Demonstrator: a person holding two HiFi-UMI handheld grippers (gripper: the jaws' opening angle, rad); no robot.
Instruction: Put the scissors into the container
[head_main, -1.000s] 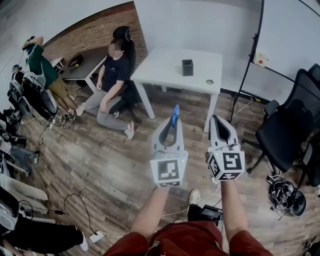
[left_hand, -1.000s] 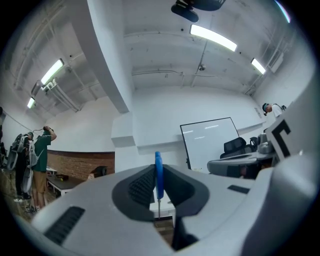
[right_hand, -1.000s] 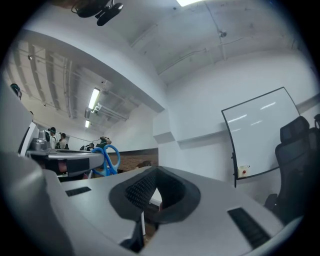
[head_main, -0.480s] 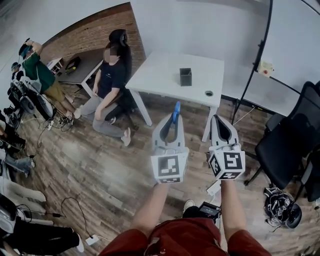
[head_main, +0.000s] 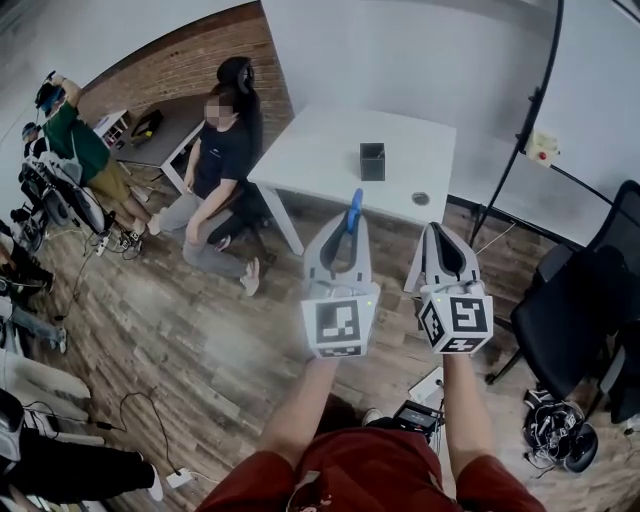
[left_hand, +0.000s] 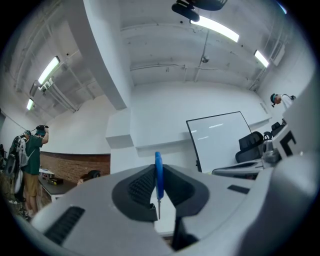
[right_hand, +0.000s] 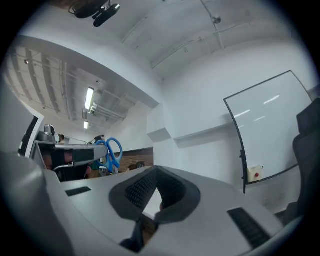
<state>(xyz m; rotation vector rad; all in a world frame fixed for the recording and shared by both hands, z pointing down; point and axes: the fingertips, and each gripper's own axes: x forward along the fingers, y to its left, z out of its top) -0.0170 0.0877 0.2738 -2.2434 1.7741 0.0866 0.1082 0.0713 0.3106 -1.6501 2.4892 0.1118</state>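
Blue-handled scissors (head_main: 354, 211) stand upright in my left gripper (head_main: 346, 236), handles sticking out past the fingertips. The left gripper view shows the scissors (left_hand: 158, 161) edge-on, with the black pads (left_hand: 141, 187) of the left gripper (left_hand: 158, 172) pressed on them. My right gripper (head_main: 441, 240) is held up beside it, shut and with nothing in it; its own view shows the right gripper (right_hand: 154, 172) with its jaw tips touching, and the scissors (right_hand: 111, 151) off to the left. The container (head_main: 372, 161), a small black square holder, stands on the white table (head_main: 310, 150) ahead, well beyond both grippers.
A small round object (head_main: 420, 199) lies near the table's front right corner. A person (head_main: 215, 165) sits on the floor left of the table, another person (head_main: 75, 135) stands far left. A black office chair (head_main: 580, 320) and a whiteboard stand (head_main: 520, 140) are on the right. Cables cross the wooden floor.
The table and the black container have come nearer and lower in the head view. Both grippers hold the same raised pose, and the scissors stay gripped in the left one.
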